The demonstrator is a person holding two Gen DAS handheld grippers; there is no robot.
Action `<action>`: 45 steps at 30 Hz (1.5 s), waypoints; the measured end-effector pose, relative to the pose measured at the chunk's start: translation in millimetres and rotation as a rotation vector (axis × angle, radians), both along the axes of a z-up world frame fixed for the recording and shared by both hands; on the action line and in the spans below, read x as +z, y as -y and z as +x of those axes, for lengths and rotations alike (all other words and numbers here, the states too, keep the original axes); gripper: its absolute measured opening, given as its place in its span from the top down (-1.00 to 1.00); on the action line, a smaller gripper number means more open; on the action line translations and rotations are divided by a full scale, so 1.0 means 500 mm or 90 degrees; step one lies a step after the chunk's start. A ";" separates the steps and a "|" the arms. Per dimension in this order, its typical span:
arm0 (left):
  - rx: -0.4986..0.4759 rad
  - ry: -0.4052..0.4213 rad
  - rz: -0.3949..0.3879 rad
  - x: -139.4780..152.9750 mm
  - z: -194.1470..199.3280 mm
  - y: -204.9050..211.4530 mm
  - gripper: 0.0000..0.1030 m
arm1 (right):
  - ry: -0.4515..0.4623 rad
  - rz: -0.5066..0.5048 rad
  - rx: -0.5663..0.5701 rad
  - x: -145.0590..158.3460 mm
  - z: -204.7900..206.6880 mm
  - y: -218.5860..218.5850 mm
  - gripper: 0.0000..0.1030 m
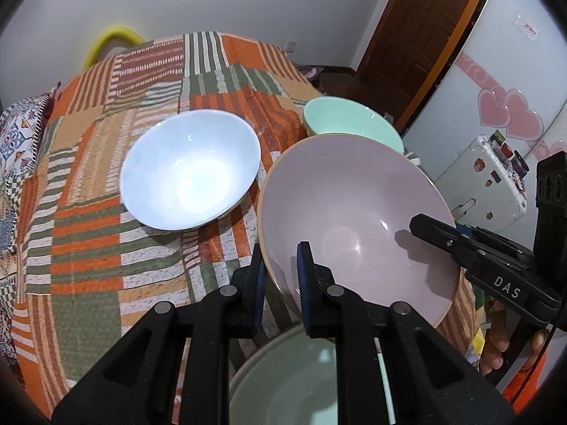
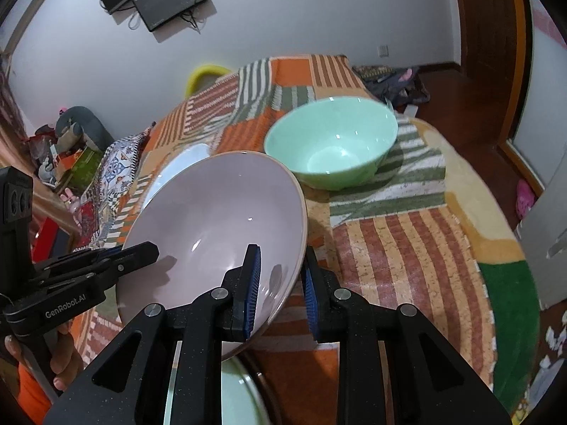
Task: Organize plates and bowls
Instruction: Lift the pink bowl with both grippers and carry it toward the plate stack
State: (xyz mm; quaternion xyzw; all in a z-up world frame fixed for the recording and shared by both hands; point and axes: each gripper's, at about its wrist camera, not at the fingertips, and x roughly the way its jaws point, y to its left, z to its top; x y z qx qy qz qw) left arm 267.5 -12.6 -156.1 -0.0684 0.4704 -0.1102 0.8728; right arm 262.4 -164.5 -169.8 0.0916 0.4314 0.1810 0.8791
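While lifted off the bed (image 1: 88, 248), pink bowl (image 1: 354, 226) tilted, mouth facing the cameras, near rim low. Clamped at two opposite rim edges: left hand-held gripper (image 1: 280, 283) clenched on the bowl's left rim, one blue pad inside, one outside; right hand-held gripper (image 2: 280, 283) clenched on the right rim the same way. Glossy ceramic, round, tan edge band. Directly below: pale green dish (image 1: 301, 382), partly hidden by both grippers. Left on the bed: white bowl (image 1: 191, 170), upright, smooth and shiny. Behind, near the far right bed edge: mint green bowl (image 2: 333, 145), upright, apart from the pink one. Bed cover: woven patchwork, orange, green and cream stripes. Patterned pillow (image 2: 117, 163) at the bed's left side.
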 end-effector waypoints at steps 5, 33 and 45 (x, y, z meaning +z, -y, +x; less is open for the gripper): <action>0.007 0.022 0.000 0.041 -0.034 -0.014 0.69 | 0.026 0.004 0.012 0.032 -0.024 -0.009 0.60; 0.103 0.109 0.021 0.169 -0.295 -0.161 0.69 | 0.101 0.016 0.130 0.103 -0.148 -0.160 0.60; 0.151 0.113 0.055 0.148 -0.383 -0.233 0.69 | 0.085 0.014 0.196 0.084 -0.185 -0.250 0.60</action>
